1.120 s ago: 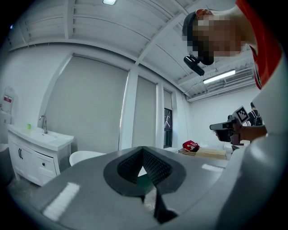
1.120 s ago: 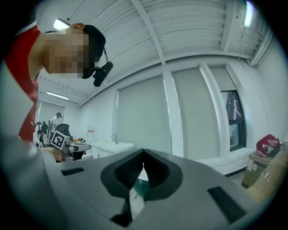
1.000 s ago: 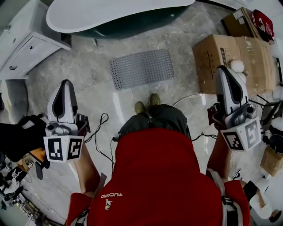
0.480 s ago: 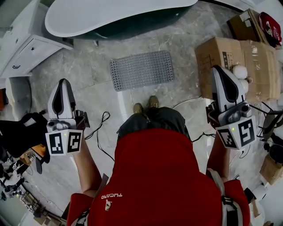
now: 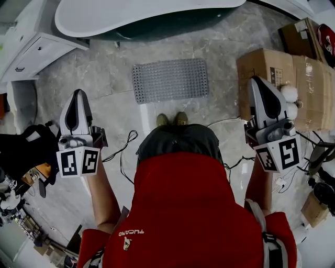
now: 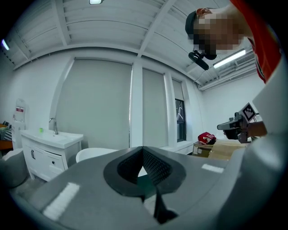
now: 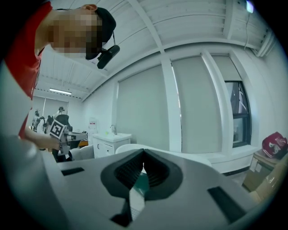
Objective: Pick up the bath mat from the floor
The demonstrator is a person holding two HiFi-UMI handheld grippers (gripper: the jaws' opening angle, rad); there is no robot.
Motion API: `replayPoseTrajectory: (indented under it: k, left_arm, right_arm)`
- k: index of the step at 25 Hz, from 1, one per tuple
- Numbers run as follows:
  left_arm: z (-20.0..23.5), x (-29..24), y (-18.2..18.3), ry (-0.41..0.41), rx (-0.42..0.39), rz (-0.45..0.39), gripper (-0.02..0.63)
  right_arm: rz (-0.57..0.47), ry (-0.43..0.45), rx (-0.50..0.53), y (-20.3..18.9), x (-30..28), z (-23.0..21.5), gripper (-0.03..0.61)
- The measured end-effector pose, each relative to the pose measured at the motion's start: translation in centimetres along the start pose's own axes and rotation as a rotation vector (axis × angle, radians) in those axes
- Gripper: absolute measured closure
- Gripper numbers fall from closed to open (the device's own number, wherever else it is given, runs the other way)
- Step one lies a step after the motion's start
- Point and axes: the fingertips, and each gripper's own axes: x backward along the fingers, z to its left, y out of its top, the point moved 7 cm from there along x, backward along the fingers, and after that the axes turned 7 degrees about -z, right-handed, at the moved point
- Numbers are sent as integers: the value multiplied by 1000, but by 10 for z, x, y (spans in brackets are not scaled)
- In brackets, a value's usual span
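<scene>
I see my two tongs nudged slightly forward since a moment ago: left gripper and right gripper, both shut tight, empty. One bath mat lies flat on the floor, just ahead of the person's two shoes.

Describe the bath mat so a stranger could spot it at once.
Find the white-rimmed bathtub at the head view's top. On the floor before it lies the bath mat: grey, rectangular, studded all over, unlike the plain cardboard boxes beside it.
</scene>
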Motion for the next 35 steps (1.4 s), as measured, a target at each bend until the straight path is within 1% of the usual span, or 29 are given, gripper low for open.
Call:
replayPoseTrajectory:
  k: [3, 10, 23, 35]
  left_arm:
    - [7, -6, -14, 4, 5, 14, 609]
    - [26, -16, -46, -12, 16, 58, 609]
    - [55, -27, -111, 4, 47, 95, 609]
    - [66, -40, -185, -11, 46, 139, 609]
  right_arm:
    - [1, -10, -6, -11, -8, -1, 577]
    - [39, -57, -17, -43, -26, -1, 577]
    - [71, -94, -25, -95, -50, -1, 577]
    - [136, -118, -26, -168, -63, -16, 577]
